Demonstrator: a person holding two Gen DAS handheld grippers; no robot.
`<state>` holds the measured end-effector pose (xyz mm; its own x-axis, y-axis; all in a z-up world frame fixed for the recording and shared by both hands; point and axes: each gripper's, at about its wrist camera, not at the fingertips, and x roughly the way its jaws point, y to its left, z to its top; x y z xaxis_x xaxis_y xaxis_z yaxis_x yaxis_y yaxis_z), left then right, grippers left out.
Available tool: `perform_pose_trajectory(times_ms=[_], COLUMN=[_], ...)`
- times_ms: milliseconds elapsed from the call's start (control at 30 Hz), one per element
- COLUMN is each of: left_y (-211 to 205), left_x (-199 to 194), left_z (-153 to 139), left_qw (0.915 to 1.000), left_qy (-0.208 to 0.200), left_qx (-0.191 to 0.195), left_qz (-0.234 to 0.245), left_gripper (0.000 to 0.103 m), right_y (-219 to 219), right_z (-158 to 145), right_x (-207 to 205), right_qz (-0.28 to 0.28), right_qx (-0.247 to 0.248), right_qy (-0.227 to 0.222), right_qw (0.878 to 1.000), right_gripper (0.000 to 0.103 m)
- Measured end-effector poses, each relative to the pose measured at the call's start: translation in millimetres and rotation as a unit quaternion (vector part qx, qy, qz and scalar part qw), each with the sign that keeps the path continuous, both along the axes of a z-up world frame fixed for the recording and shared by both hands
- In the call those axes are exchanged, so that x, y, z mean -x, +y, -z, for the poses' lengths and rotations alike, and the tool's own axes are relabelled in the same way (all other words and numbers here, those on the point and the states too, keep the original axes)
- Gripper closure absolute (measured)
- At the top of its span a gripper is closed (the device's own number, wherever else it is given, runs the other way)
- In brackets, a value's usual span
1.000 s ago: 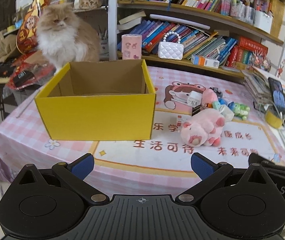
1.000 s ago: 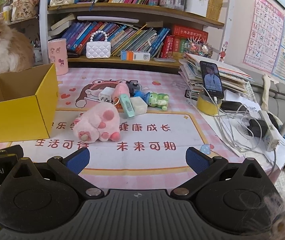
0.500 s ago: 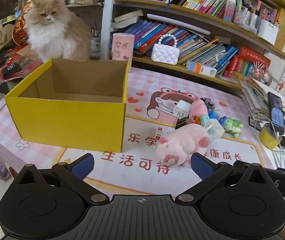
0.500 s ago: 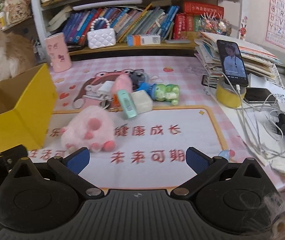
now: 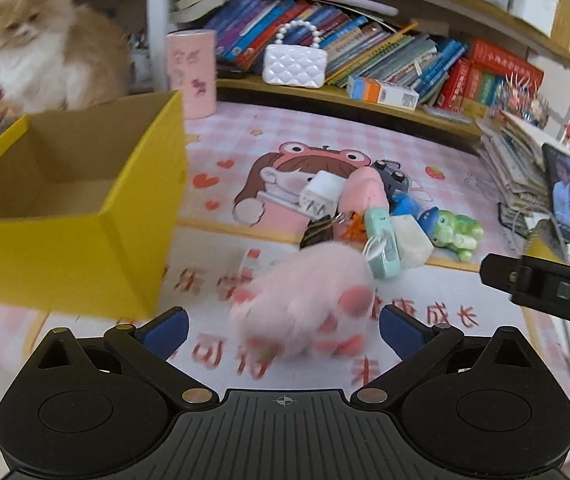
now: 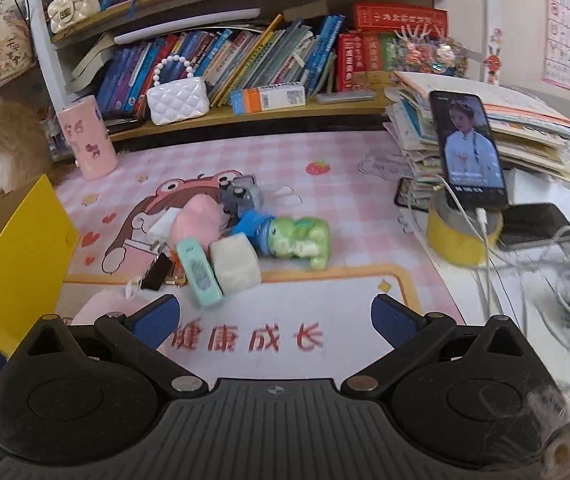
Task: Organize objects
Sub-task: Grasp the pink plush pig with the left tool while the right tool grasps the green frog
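We hold our left claw with its blue pads spread wide, the pink plush paw lying on the tabletop between them, untouched as far as the blur lets us tell; the yellow box stands open to its left; our right claw is likewise apart and empty, facing the mint case, white cube and green frog toy clustered ahead.

Red "健康成长" on the pink table mat; "DAS" on the right tool.
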<state>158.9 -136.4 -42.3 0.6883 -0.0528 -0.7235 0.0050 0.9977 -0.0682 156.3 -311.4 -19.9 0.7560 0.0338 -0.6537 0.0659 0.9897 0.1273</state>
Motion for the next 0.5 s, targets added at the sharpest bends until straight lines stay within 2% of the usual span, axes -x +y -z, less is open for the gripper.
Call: perform_pose_trajectory(times_ms=[167,300,333,367,400,500], left_y=[-21,-30,-32,-34,-35,-31], left_x=[-35,-48,-49,-48,-47,-38], left_z=[19,33,34,33,29,15], left_qw=[0.9991,0.9978,0.9976,0.9976,0.9977,0.9990], left_qy=[0.004,0.017,0.014,0.010,0.009,0.002], left_qx=[-0.041,-0.061,-0.064,-0.063,-0.059,-0.038], left_qz=[0.007,0.019,0.022,0.028,0.034,0.023], left_gripper=[0.002,0.008,0.012,0.026,0.035,0.042], right_y=[-7,-11,-13,-16,-18,-26], right_z=[2,4,5,7,9,16], right_x=[-13,-19,-22,-25,-29,-45], right_qz=[-0.027,-0.038,-0.038,-0.037,-0.034,-0.023], right_qx=[-0.004,0.003,0.007,0.011,0.013,0.013], right_qy=[0.000,-0.004,-0.007,-0.010,-0.010,-0.011], right_qw=[1.000,0.999,0.999,0.999,0.999,1.000], right_gripper=[0.000,0.000,0.000,0.000,0.002,0.002])
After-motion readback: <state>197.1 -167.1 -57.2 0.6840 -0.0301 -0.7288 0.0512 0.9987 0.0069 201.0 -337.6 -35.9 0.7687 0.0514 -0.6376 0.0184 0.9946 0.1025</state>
